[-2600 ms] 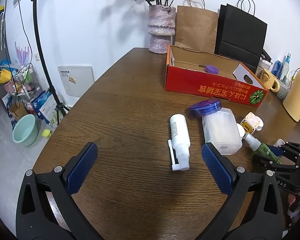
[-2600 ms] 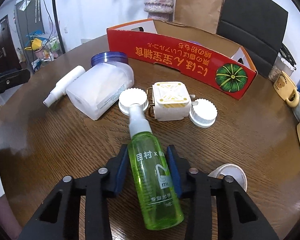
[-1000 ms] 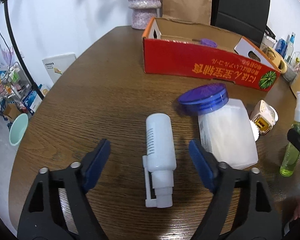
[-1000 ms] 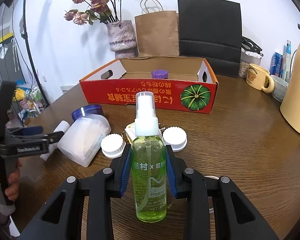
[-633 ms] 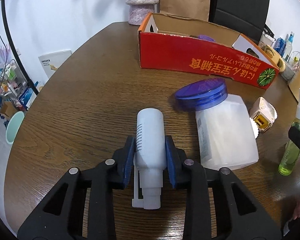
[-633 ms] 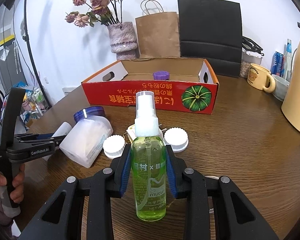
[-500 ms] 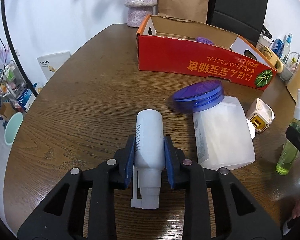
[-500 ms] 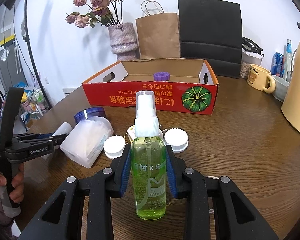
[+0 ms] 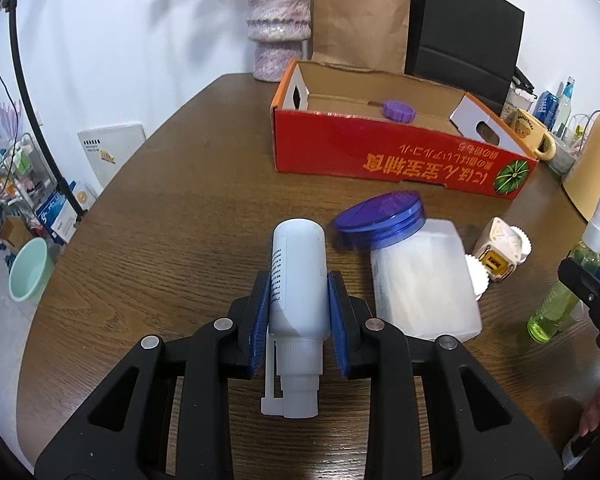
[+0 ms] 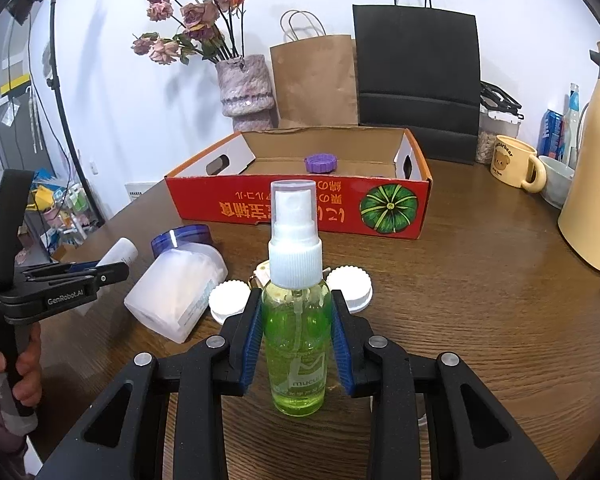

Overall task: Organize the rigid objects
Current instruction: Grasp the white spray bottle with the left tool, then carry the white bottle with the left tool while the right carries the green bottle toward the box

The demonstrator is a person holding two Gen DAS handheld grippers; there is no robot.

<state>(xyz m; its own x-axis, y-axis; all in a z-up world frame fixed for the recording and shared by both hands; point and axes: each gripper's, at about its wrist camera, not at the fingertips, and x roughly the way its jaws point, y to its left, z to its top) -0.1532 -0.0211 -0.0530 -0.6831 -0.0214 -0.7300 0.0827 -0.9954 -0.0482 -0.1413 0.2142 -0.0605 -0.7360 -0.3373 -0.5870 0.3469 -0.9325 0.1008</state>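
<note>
Both grippers are squeezing bottles. Left gripper [image 9: 299, 312] pinches the white bottle [image 9: 298, 280] above the brown table [image 9: 160, 240], nozzle toward the camera. Right gripper [image 10: 296, 340] holds the green spray bottle [image 10: 296, 320] upright. Behind sits the red box [image 10: 300, 204].

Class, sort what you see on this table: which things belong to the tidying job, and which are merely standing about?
Part of the job:
- white bottle, in the left gripper
- green spray bottle, in the right gripper
- red box
- blue-lidded jar
- purple cap

Standing about:
- vase
- paper bags
- mug
- flask
</note>
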